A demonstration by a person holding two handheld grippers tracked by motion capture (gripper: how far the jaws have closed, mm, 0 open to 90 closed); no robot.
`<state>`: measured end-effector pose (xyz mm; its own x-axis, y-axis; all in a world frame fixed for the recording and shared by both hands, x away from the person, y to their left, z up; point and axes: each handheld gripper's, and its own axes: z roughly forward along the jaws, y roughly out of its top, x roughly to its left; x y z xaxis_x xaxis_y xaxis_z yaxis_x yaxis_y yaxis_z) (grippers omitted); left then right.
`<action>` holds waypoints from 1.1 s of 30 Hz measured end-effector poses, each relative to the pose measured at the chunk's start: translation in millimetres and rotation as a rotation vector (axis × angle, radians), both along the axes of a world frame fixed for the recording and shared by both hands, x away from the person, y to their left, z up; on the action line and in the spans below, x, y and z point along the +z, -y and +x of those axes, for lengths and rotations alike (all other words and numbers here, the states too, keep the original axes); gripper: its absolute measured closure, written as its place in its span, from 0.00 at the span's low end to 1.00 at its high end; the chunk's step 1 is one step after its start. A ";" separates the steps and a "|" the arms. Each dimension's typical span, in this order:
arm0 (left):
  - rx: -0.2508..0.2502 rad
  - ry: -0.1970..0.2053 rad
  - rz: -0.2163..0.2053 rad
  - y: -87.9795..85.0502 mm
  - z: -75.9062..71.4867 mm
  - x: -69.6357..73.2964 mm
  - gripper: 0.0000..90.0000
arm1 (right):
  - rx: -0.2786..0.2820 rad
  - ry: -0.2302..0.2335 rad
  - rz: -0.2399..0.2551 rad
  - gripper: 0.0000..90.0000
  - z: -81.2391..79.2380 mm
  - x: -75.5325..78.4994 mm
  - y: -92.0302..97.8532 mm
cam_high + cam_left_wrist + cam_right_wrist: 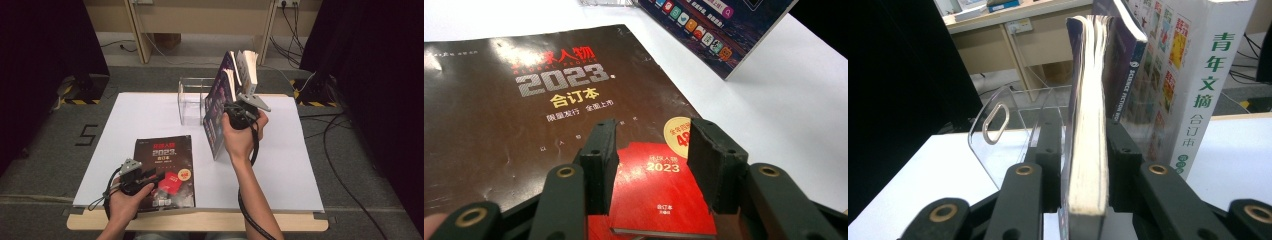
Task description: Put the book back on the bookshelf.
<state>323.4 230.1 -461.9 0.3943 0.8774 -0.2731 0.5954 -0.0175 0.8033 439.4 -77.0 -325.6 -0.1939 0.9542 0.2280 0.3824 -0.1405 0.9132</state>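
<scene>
A dark magazine [162, 160] with "2023" on its cover [514, 110] lies flat near the table's front edge. My left gripper [155, 176] hovers low over its lower part, open [651, 135], with the red patch of the cover showing between the jaws. A purple book [217, 115] stands tilted on its bottom edge at mid-table. My right gripper [236, 111] is shut on it from the page side [1083, 145], the jaws pressing both covers around the page edges [1090, 90]. A white book [248, 67] leans just behind the purple one.
A clear acrylic holder [192, 100] stands at the back of the white table board [295, 165], left of the books; its handle slot [995, 122] is close to the right jaws. The white book's spine [1198, 90] carries green characters. Cables lie on the floor at the right.
</scene>
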 end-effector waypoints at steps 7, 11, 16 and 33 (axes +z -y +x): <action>0.000 0.000 0.000 -0.1 0.1 0.2 0.60 | -0.020 -0.044 -0.024 0.87 4.3 0.6 -0.3; -0.001 -0.001 0.001 0.1 0.2 -0.1 0.60 | -0.036 -0.066 -0.031 0.92 6.2 1.1 0.7; -0.003 0.000 0.002 -0.2 0.2 0.0 0.60 | -0.004 -0.064 -0.015 0.92 8.8 2.5 2.7; 0.002 0.006 0.001 -2.6 0.6 1.0 0.60 | 0.034 0.052 -0.014 0.92 5.0 12.7 -8.1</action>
<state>324.1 232.7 -460.9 0.3942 0.8785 -0.2697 0.5909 -0.0175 0.8066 444.3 -68.9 -313.0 -0.2379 0.9498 0.2032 0.3386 -0.1150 0.9339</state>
